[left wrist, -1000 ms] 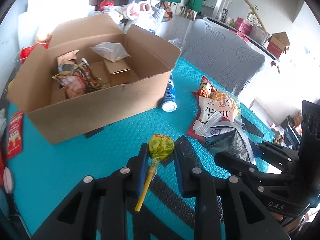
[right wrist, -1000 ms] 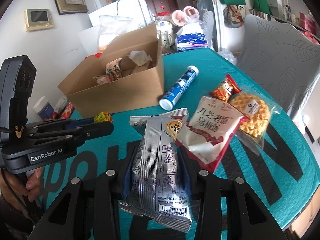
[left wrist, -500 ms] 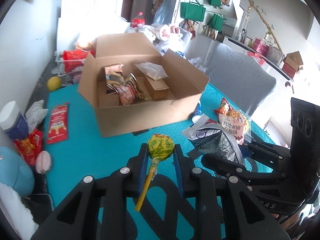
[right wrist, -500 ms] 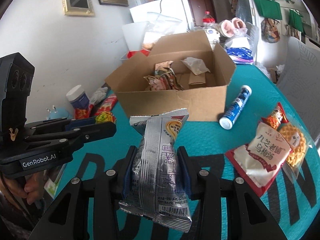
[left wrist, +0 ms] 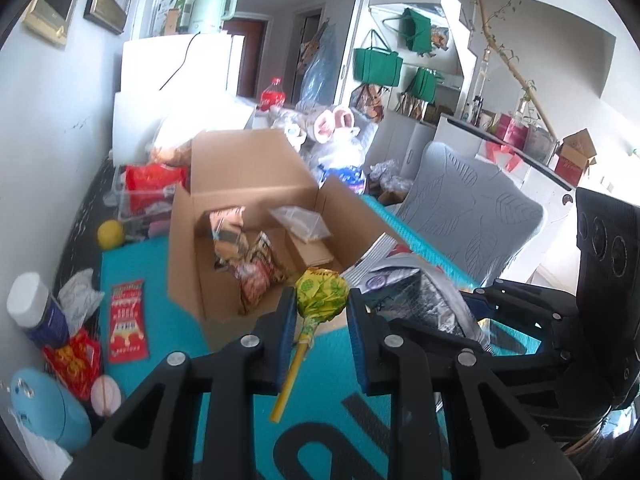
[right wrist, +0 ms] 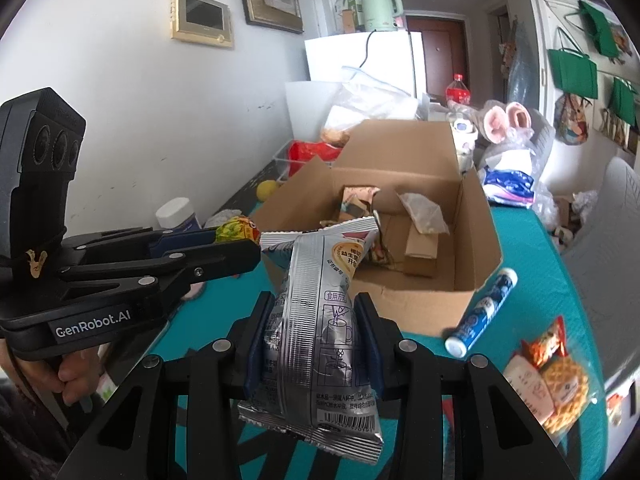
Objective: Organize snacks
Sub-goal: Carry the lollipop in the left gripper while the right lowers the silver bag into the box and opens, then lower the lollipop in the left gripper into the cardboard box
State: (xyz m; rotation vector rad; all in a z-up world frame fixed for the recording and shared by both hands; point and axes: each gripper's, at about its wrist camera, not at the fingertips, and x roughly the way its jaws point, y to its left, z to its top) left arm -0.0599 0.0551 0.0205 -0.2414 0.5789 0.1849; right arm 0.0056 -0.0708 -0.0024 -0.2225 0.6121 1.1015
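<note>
Carrying both loads toward the cardboard box (left wrist: 256, 216); we note the two views have swung from the spread of loose snacks on the table to the open box itself.

Left gripper (left wrist: 320, 312): clenched on the head of a lollipop (left wrist: 322, 295) in yellow-green wrapper, stick hanging down between the fingers. Seen from the left wrist, the lollipop sits in line with the near wall of the box, above the teal table (left wrist: 168, 360). We cannot tell whether it is past the rim or short of it.

Right gripper (right wrist: 314, 344): clamped on the middle of a silver packet (right wrist: 320, 320), upright, top seal pointing at the box (right wrist: 400, 216). The left gripper (right wrist: 236, 256) shows just to its left with the lollipop (right wrist: 236, 231) at its tip.

Change against the frames one second and half a second back:
- The box has grown in both views and its inside now faces us; both grippers have closed in on it.
- A second ago the white pouch, the waffle pack and the blue tube filled the middle of the right view; now the blue tube (right wrist: 482, 310) and the waffle pack (right wrist: 560, 384) lie off to the right, untouched.
- Grip on both items looks unchanged.

Meaning for the task, as we judge it: pick-up is done, transport is nearly done, and release into the box comes next. The box already holds a few packets (right wrist: 356, 200) and a small carton (right wrist: 420, 250), with bare floor at its right side.
</note>
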